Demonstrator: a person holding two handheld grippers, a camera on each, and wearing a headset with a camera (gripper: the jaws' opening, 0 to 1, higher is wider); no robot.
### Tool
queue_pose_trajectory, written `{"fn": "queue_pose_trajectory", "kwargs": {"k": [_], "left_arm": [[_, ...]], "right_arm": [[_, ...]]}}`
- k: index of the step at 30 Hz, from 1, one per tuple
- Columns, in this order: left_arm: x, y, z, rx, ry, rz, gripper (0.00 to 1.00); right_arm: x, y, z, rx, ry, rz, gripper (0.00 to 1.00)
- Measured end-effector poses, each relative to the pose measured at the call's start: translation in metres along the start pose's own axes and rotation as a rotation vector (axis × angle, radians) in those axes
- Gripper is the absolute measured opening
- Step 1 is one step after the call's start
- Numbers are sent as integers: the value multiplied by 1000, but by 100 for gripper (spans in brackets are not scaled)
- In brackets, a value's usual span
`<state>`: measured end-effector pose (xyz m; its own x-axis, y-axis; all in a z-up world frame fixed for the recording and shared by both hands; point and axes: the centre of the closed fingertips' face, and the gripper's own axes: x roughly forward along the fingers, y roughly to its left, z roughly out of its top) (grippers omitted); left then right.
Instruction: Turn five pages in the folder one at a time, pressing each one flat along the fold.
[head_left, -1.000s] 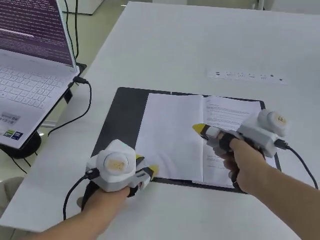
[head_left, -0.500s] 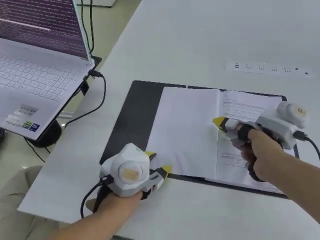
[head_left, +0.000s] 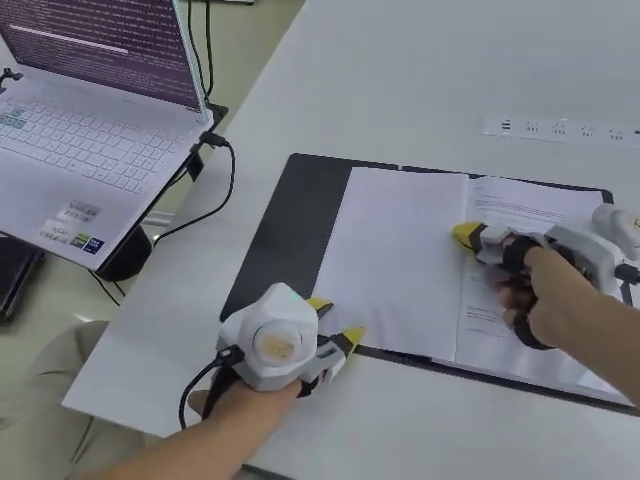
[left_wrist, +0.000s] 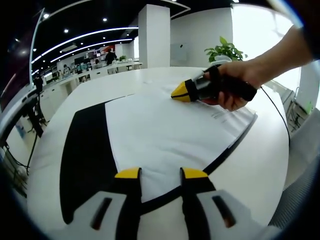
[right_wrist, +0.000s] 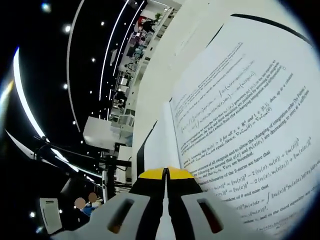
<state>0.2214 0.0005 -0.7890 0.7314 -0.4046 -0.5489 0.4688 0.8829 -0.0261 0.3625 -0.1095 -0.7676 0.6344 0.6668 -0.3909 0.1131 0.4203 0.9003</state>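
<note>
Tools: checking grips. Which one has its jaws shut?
The right tool, jaws together at the fold of the folder; the left tool stands open at its near edge.

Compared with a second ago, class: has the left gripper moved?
No. The left gripper sits at the same spot on the folder's near edge, by the blank page's corner; only the camera shifted.

The head view's edges crop the folder (head_left: 292, 235) at its lower right and the laptop (head_left: 90, 150) at top.

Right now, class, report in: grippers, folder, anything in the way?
Left gripper open at folder near edge. Right gripper shut, tip on the fold. Folder open, pages flat. Laptop and cable lie apart, left of it.
</note>
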Motion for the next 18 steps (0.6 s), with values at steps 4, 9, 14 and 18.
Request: {"fn": "queue_pose_trajectory", "kwargs": {"k": [4, 9, 14, 18], "left_arm": [[0, 0, -1, 1, -1, -1, 30], [0, -1, -1, 6, -1, -3, 30], [0, -2, 0, 5, -1, -2, 30], [0, -2, 0, 6, -2, -3, 30]], "right_arm": [[6, 2, 5, 46, -13, 8, 0], [12, 5, 11, 83, -26, 13, 0], [20, 6, 21, 109, -44, 13, 0], [27, 7, 30, 119, -59, 11, 0]]}}
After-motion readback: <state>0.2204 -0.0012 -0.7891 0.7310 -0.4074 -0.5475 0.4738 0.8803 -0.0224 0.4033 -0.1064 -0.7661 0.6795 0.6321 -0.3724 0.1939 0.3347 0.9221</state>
